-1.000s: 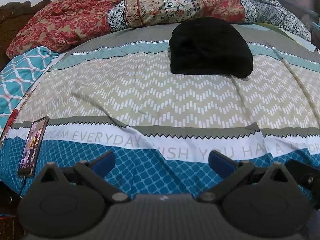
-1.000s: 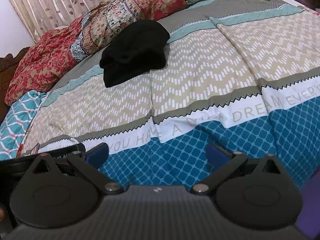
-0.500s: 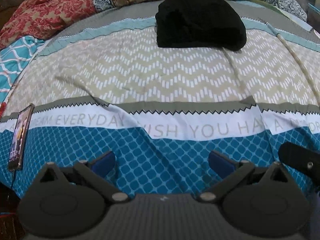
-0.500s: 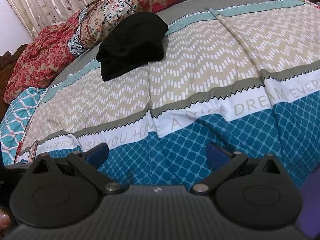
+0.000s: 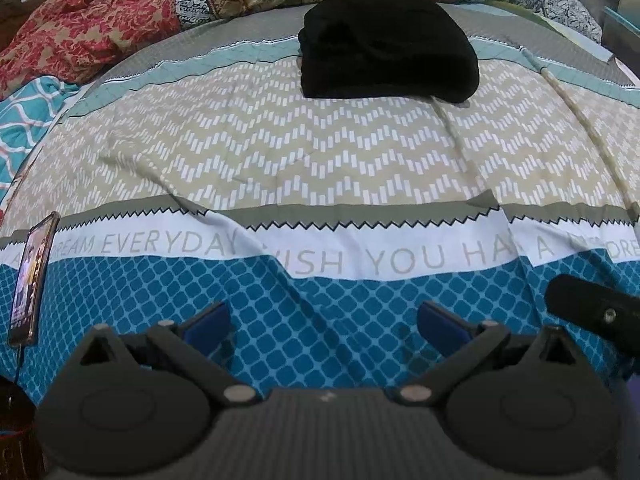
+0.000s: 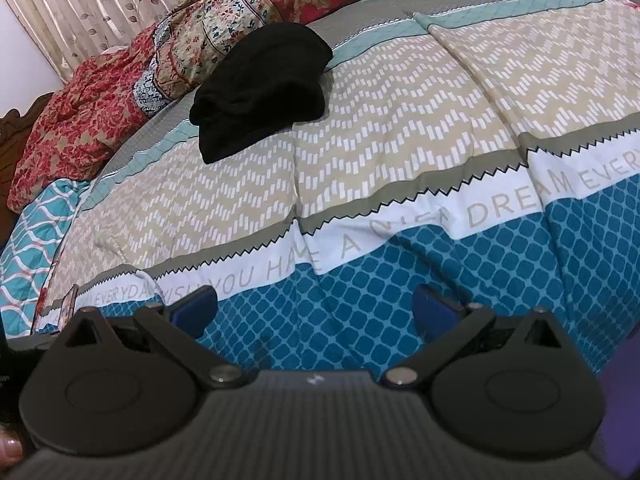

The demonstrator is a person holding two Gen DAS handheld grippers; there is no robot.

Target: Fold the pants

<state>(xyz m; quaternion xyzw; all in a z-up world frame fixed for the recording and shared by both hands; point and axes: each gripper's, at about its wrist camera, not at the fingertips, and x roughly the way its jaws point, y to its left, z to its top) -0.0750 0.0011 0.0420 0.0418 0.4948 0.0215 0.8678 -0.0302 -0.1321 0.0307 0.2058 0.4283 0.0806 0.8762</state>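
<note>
My left gripper [image 5: 323, 326] hangs over the near part of the bed with its two blue-padded fingers [image 5: 206, 322] spread wide apart, and nothing is between them. My right gripper [image 6: 316, 308] is the same: the dark blue pads [image 6: 194, 307] stand far from each other and hold nothing. Both tools have matte black plastic arms with round flat discs and small metal pins at the joints. The black folded pants [image 5: 386, 42], of a soft, thick-looking cloth, lie as a rounded, compact bundle on the far side of the bed, well apart from both grippers; in the right view the same pants [image 6: 262, 88] show stacked layers at their near edge. They rest on the printed quilted bedcover [image 5: 320, 152], which has a beige band with white zigzag dashes, a white band with grey letters, and a blue band with a lattice pattern under my fingers; the cloth is a little wrinkled. Behind the pants a crumpled red and cream floral blanket [image 5: 120, 20] is heaped. A smartphone with a lit screen [image 5: 32, 276] lies at the left edge of the bed. In the right view a cream curtain with a leaf print [image 6: 100, 0] hangs in pleats behind the bed.
</note>
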